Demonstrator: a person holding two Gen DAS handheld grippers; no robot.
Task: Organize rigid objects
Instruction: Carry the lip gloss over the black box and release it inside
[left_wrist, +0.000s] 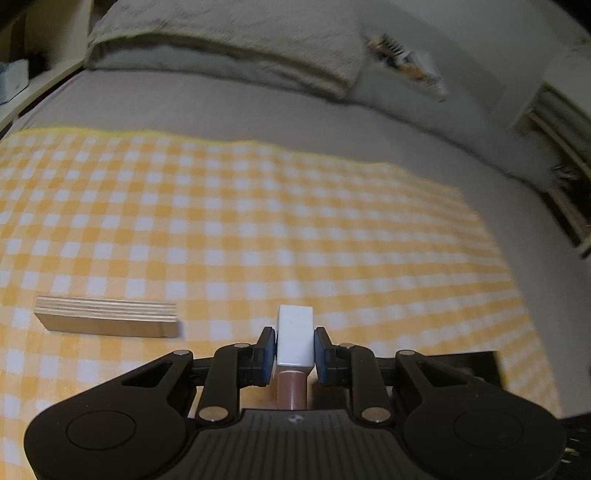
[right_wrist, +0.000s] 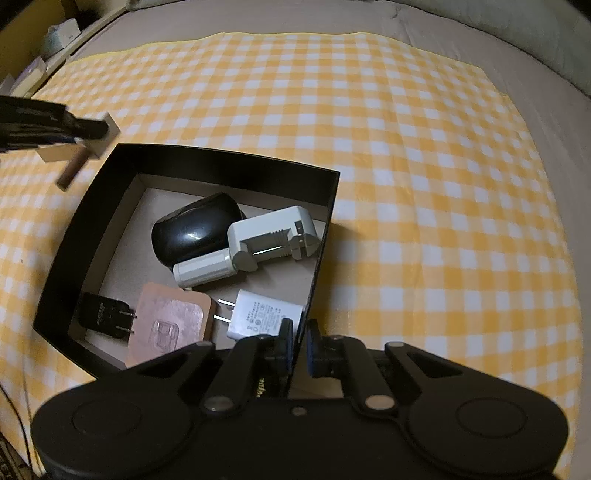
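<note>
In the left wrist view my left gripper is shut on the white cap of a small item with a brown cylindrical body, held above the cloth. A layered wooden block lies to its left. In the right wrist view my right gripper is shut on the right wall of an open black box. Inside the box lie a black mouse, a white battery charger, a white plug adapter, a black plug and a copper-coloured card. The left gripper shows beyond the box's far left corner.
Everything rests on a yellow-and-white checked cloth spread over a grey bed sheet. A pillow lies at the far end. Shelving stands off the bed's right side, and a ledge with small boxes runs along the left.
</note>
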